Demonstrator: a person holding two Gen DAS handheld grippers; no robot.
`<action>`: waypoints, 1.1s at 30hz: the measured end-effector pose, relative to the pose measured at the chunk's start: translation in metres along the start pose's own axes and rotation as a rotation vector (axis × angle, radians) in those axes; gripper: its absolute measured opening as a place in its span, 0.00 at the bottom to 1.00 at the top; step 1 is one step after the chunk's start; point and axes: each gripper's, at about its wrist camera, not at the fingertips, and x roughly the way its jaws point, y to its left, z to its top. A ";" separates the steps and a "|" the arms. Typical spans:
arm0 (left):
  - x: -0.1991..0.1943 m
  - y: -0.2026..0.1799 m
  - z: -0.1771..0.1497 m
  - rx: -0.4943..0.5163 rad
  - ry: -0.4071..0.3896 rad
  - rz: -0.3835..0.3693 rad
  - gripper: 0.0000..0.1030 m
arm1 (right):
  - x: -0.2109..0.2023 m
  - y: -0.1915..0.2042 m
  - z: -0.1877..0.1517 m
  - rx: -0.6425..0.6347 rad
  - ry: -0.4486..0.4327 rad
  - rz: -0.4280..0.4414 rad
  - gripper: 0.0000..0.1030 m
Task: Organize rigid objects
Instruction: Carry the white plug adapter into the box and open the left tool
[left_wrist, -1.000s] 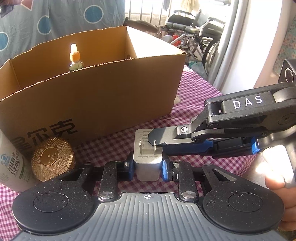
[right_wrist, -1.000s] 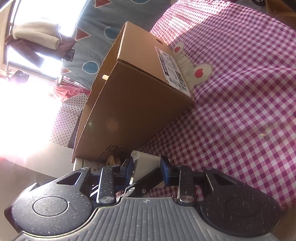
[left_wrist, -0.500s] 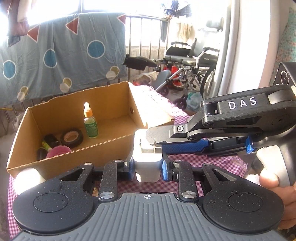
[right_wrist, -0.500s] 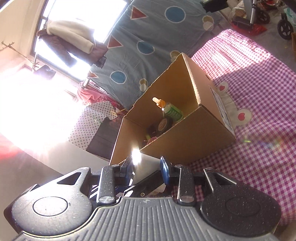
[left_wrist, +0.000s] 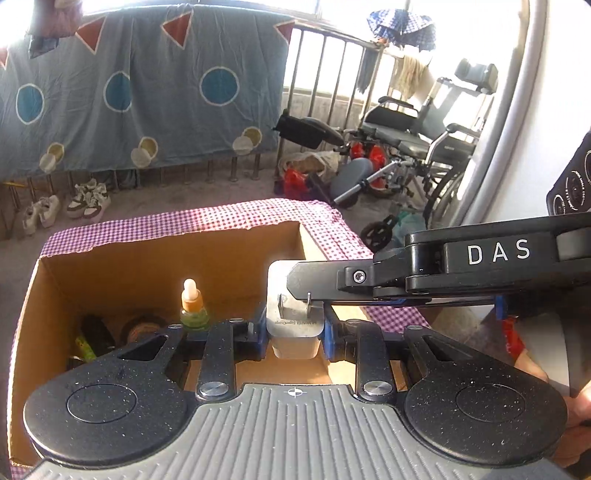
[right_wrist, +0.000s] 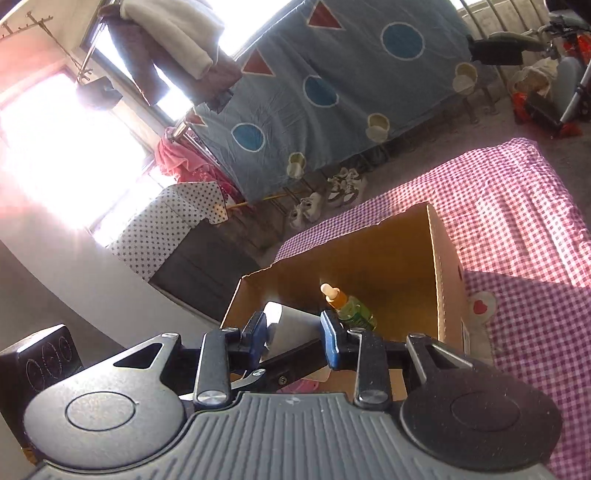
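With both the left gripper (left_wrist: 294, 330) and right gripper (right_wrist: 293, 330) clamped on the white charger (left_wrist: 293, 334) (prongs up) above the cardboard box (left_wrist: 110, 258), lower near its right wall, clear of the dropper bottle (left_wrist: 192, 306).

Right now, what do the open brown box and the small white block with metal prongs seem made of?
Open brown box: corrugated cardboard, matte; its torn rim looks fluted. Small white block with metal prongs: probably smooth, slightly glossy plastic; its prongs look like shiny metal.
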 end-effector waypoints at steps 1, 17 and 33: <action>0.012 0.004 0.005 -0.018 0.021 0.001 0.25 | 0.010 -0.005 0.008 -0.005 0.022 -0.018 0.34; 0.107 0.037 0.019 -0.160 0.218 0.043 0.26 | 0.089 -0.044 0.052 -0.112 0.156 -0.141 0.34; 0.067 0.016 0.021 -0.084 0.166 0.009 0.61 | 0.032 -0.032 0.051 -0.068 0.019 -0.047 0.34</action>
